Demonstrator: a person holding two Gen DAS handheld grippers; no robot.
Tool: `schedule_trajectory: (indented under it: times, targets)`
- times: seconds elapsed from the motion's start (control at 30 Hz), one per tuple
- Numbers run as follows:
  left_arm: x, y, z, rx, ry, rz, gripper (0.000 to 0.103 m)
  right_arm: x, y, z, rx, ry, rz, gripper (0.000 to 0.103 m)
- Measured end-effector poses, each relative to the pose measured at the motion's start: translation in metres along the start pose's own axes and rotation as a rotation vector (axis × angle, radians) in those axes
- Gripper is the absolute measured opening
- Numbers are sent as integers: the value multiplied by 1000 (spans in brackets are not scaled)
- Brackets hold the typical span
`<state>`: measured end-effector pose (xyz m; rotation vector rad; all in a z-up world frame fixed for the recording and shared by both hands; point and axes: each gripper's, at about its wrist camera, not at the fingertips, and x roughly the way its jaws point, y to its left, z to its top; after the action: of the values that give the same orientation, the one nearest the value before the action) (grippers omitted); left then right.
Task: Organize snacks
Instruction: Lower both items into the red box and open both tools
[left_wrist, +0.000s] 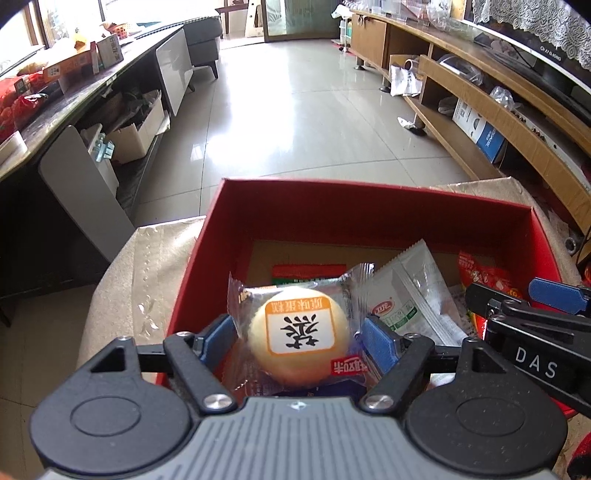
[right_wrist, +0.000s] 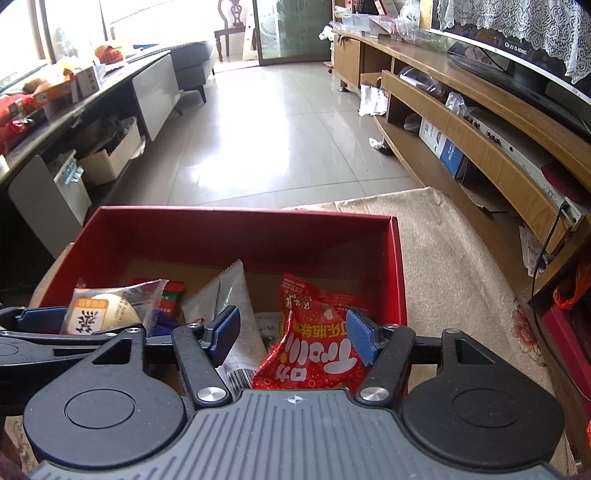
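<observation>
A red cardboard box (left_wrist: 369, 195) (right_wrist: 240, 216) stands on a beige cloth and holds several snacks. A round yellow pastry (left_wrist: 299, 332) (right_wrist: 99, 310) in a clear wrapper lies in the box between the blue pads of my left gripper (left_wrist: 300, 334). The pads stand beside the wrapper's edges without squeezing the cake. My right gripper (right_wrist: 291, 332) (left_wrist: 517, 306) is open over a red crinkled snack packet (right_wrist: 314, 343) (left_wrist: 484, 275). Its right pad (right_wrist: 360, 338) touches the packet and its left pad stands apart from it. A white sachet (left_wrist: 406, 291) (right_wrist: 231, 295) leans between the two snacks.
A small red-and-green packet (left_wrist: 308, 271) (right_wrist: 171, 295) lies flat further back in the box. The beige cloth (right_wrist: 454, 266) spreads to the right. A wooden TV cabinet (right_wrist: 461, 122) runs along the right, a cluttered dark table (left_wrist: 74, 96) along the left, with tiled floor (left_wrist: 295, 110) beyond.
</observation>
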<state>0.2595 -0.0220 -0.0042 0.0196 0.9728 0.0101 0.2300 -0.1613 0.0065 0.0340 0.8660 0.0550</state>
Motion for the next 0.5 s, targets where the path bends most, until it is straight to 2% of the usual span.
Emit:
schedule_trajectory:
  times: [0.5]
  targets:
    - [-31, 2, -6, -10, -44, -42, 73, -31, -6, -2, 7, -40, -7, 73]
